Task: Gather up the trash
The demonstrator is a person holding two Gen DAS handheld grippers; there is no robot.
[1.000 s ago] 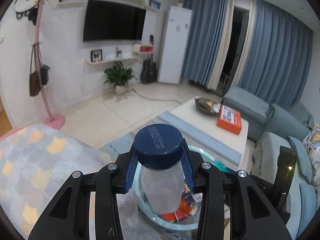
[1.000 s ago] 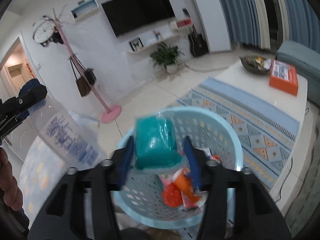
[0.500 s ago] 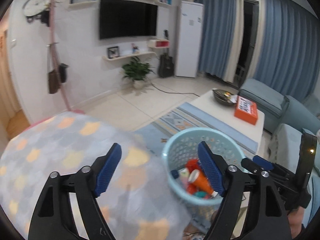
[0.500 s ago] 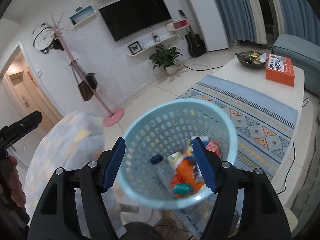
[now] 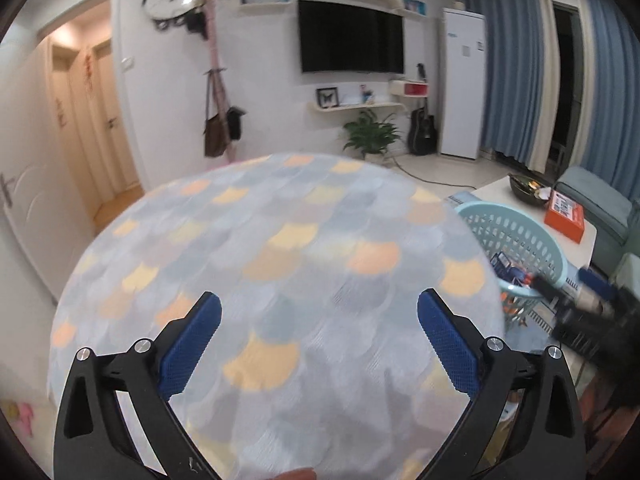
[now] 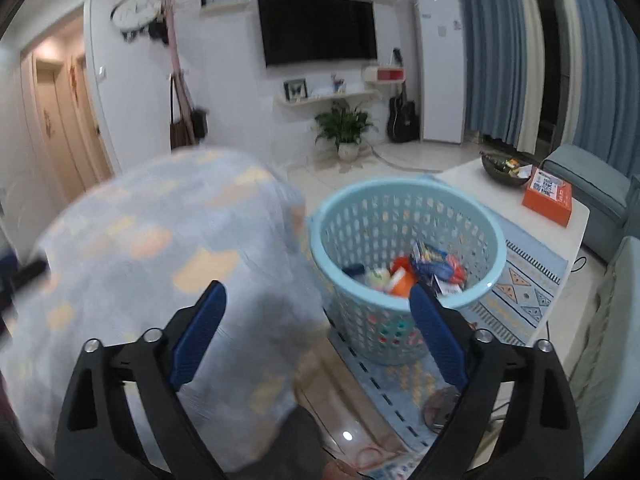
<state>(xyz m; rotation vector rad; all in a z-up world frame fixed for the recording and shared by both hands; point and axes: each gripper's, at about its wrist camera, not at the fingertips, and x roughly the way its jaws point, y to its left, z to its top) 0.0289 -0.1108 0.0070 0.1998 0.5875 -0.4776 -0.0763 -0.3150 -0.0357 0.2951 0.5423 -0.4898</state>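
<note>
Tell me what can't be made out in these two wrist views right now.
- Table top, left wrist view: motion blur smears the cloth.
- Basket contents, right wrist view: items overlap, labels too small.
- Right gripper, left wrist view: blurred, cut off at the edge.

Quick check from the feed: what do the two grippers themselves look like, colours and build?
Both match. The left gripper and right gripper each have black angular plastic arms with cut-out openings, silver round bolts at the joints, and two fingers faced with blue textured pads. No cables, markings or sleeves show.
</note>
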